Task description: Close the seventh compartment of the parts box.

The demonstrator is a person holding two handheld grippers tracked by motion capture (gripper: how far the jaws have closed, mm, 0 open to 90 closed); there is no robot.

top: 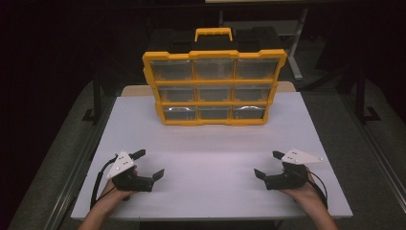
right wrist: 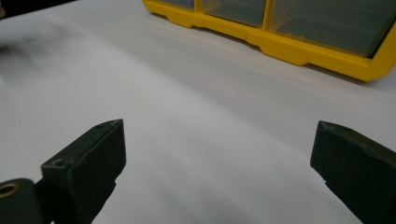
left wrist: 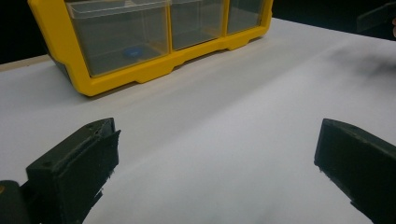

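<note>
Two grippers, left point(top: 148, 165) and right point(top: 269, 165), rest with jaws spread wide and holding nothing at the near edge of the desk point(top: 215, 163), well apart from the yellow drawer organizer point(top: 214, 86) standing upright at the far middle; risk: a one-sided drawer pull could tip it forward.

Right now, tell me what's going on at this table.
A person sits at a white table with a gripper in each hand. The left gripper and the right gripper rest near the front edge, jaws wide open and holding nothing. Across the table stands a yellow drawer box with nine clear drawers, all closed. A small blue thing lies in one bottom corner drawer. Nothing has been touched yet.
</note>
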